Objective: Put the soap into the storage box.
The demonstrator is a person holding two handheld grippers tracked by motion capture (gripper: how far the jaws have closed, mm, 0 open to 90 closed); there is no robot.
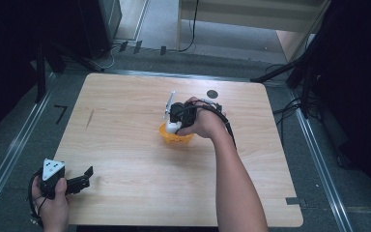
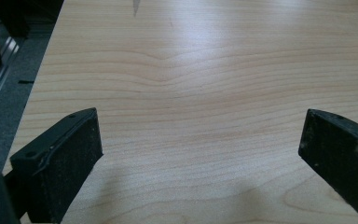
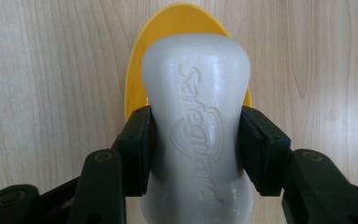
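Now | right tongs pinching soap bar over yellow bowl | left tongs spread, nothing between.

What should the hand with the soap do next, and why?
Probably lower the soap a little further into the yellow dish before letting go. The right gripper is shut on the soap, which hangs right over the dish, so a short move down looks likely to seat it.
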